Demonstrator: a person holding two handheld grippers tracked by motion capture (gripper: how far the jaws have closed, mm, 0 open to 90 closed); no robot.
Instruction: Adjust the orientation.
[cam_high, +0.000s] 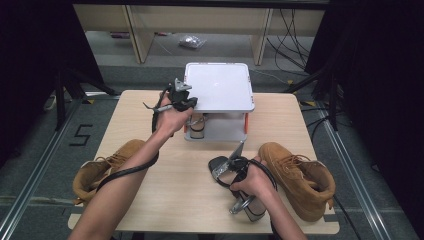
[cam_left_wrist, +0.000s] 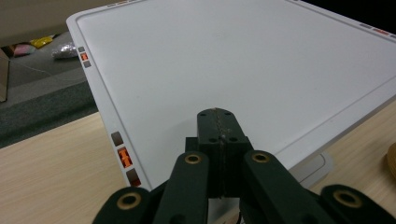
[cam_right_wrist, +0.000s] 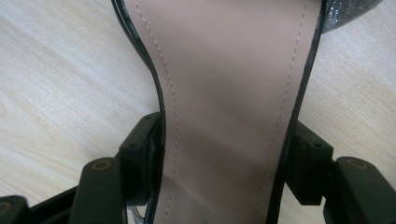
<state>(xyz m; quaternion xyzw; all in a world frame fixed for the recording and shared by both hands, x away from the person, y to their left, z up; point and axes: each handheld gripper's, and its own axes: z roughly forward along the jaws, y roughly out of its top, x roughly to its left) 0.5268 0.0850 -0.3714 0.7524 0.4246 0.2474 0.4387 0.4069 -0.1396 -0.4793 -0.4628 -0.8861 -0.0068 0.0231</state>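
At the far left of the tabletop (cam_high: 165, 200) one tan boot (cam_high: 102, 170) lay on its side, well clear of both hands and no worry to me.

My left gripper (cam_left_wrist: 218, 135) had its jaws pressed fully together with nothing between them, their tips hanging over the near left corner of the white two-tier shelf (cam_left_wrist: 243, 65). A second sandal (cam_high: 198, 126) already stood on the lower level, just below and behind those jaws. I judged the risk there to be a careless drop of the hand: closed tips could knock the shelf's edge and shift it, or nudge the sandal underneath.

My right gripper (cam_right_wrist: 224, 163) straddled the black sandal (cam_right_wrist: 224, 84) across its beige insole, one jaw against each side of the sole, wide apart, and the pads looked to be bearing on the edges. The sandal lay on the tabletop directly ahead of the jaws, toe away. The hold sat on thin, glossy edges, so I feared it would slip or twist on lifting, since the heavy block heel (cam_high: 252, 207) lay behind the grip. The other tan boot (cam_high: 300, 180) stood just beside that hand, and a swing could catch it.
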